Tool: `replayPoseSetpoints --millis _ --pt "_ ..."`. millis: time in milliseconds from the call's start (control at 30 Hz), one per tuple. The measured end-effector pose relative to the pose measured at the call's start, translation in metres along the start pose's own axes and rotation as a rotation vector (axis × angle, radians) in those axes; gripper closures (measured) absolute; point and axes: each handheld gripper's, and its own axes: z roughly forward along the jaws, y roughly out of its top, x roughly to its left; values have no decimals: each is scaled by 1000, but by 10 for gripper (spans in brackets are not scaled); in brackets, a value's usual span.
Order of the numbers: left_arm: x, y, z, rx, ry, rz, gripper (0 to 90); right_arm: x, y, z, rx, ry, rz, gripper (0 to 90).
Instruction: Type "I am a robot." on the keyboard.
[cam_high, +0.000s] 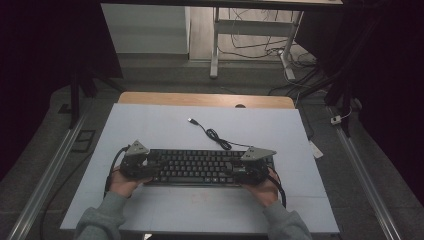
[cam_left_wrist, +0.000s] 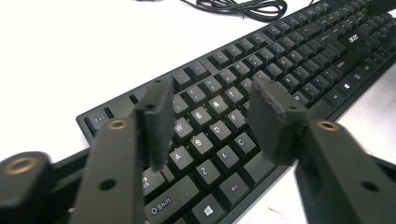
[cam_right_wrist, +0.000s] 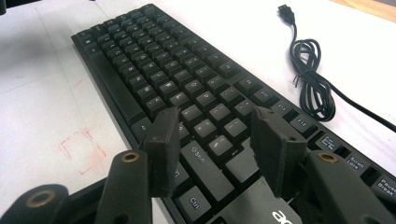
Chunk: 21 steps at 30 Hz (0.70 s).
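Near the front edge of the white tabletop (cam_high: 150, 130), a flat black plastic keyboard (cam_high: 200, 166) is seen lying with its long axis parallel to that edge, keys up, Escape end at the left. The left gripper (cam_high: 150, 167) is held over the left end with jaws spread, nothing between its pads (cam_left_wrist: 159, 121); the right gripper (cam_high: 235, 172) is likewise held apart over the right end, above the keys and gripping nothing. The keyboard is judged light, stiff and somewhat slippery, with keycaps that would give under pressure; it is best taken by the rigid frame at both short ends. Farther back, a thin black coiled cable (cam_high: 217, 137) is trailed toward the far edge, ending in a USB plug (cam_high: 192, 120).
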Motion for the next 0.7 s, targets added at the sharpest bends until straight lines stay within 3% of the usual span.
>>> replayPoseSetpoints --millis 233,700 --pt "1 0 0 7 2 -12 388 0 0 1 -1 5 -2 526" --pt "1 0 2 21 -13 -9 349 1 2 2 -4 10 -5 527"
